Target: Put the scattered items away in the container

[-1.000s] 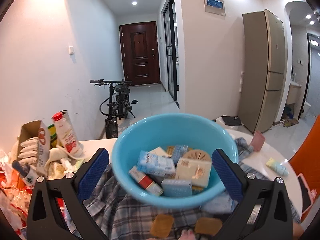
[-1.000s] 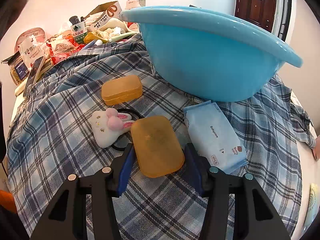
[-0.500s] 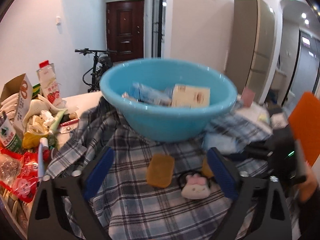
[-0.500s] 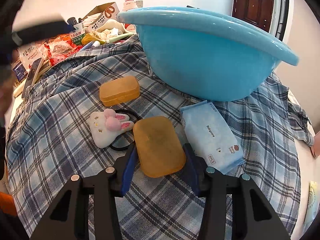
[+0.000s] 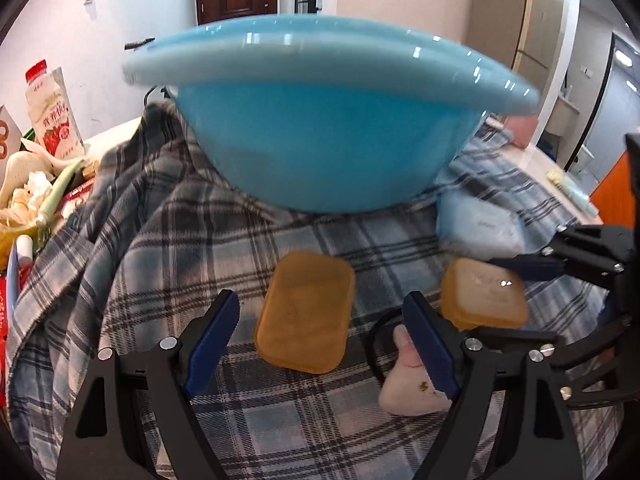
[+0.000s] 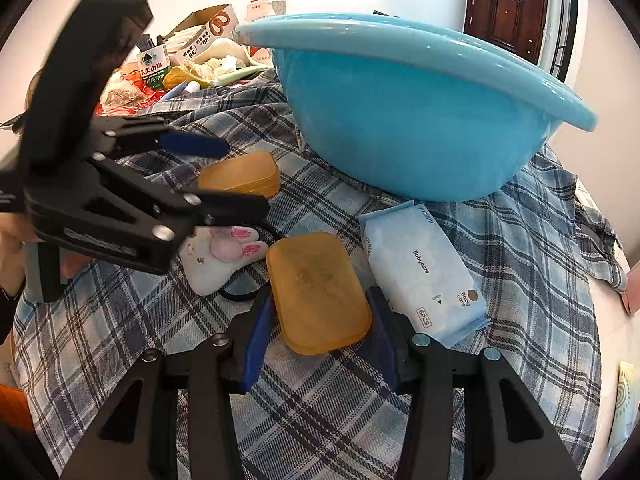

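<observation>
A blue basin (image 5: 328, 128) (image 6: 404, 108) stands on a plaid cloth (image 5: 140, 256) (image 6: 400, 408). My left gripper (image 5: 320, 320) (image 6: 236, 176) is open, its fingers on either side of an orange case (image 5: 306, 312) (image 6: 242, 174) lying on the cloth. My right gripper (image 6: 320, 328) (image 5: 532, 300) is shut on a second orange case (image 6: 318, 312) (image 5: 482, 294). A white bunny toy (image 5: 408, 384) (image 6: 220, 256) with a black hair tie lies between the two cases. A light blue wipes pack (image 6: 420, 272) (image 5: 476, 224) lies right of the held case.
Clutter sits at the far left of the table: a milk bottle (image 5: 50, 116), a cardboard box (image 6: 204, 32), a water bottle (image 6: 152, 66) and snack packets. A pink item (image 5: 520, 128) and a pale tube (image 5: 570, 192) lie to the right.
My left gripper has dropped from above the basin down to the cloth and now straddles the far orange case. My right gripper has stayed shut on the near case.
</observation>
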`<state>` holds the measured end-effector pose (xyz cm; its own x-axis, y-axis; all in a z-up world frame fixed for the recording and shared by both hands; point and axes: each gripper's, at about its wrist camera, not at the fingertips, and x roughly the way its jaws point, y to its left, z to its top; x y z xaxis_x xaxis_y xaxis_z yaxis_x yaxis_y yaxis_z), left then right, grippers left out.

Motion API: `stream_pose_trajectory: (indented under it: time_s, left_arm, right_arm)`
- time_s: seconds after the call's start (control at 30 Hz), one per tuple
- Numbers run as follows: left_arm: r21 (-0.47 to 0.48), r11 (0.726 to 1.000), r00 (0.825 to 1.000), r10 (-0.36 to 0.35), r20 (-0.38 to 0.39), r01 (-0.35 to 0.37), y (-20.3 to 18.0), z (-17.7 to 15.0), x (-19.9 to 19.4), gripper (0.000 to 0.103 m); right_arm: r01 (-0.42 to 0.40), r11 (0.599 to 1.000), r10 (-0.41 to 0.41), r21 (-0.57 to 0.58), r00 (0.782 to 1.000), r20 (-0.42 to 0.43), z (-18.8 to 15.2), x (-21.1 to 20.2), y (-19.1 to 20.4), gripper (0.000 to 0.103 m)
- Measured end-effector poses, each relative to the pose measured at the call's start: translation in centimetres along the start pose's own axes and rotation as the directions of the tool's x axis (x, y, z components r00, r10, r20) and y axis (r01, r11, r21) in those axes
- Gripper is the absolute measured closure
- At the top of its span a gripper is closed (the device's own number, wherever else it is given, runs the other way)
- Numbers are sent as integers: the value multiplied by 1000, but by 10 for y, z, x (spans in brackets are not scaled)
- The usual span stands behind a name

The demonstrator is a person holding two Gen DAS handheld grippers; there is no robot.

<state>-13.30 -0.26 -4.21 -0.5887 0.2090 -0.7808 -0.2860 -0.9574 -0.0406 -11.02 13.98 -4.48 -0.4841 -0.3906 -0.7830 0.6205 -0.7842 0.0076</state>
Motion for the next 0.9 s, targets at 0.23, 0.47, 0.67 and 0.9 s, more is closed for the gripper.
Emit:
stream_pose_trajectory:
  time_s: [0.23, 0.47, 0.67, 0.9]
  left_arm:
    - [-10, 1000, 1000, 2, 0, -2, 3, -4, -2, 60]
    - [-28, 1000, 1000, 14, 14, -14, 10, -9, -10, 60]
    - [-35, 999, 997, 33, 66, -30, 13, -8, -25, 60]
    - [-33, 998, 991, 58, 124, -54, 7, -7, -33, 60]
  right_arm:
    - [1, 1000, -1, -1, 1000, 0, 0, -1, -1, 54]
    - [1, 1000, -1, -1, 1000, 0, 0, -1, 0, 54]
    - [5, 1000, -5, -2, 1000, 1, 0, -1, 0, 54]
    - [17, 1000, -17, 13, 1000, 5, -2, -3, -1, 54]
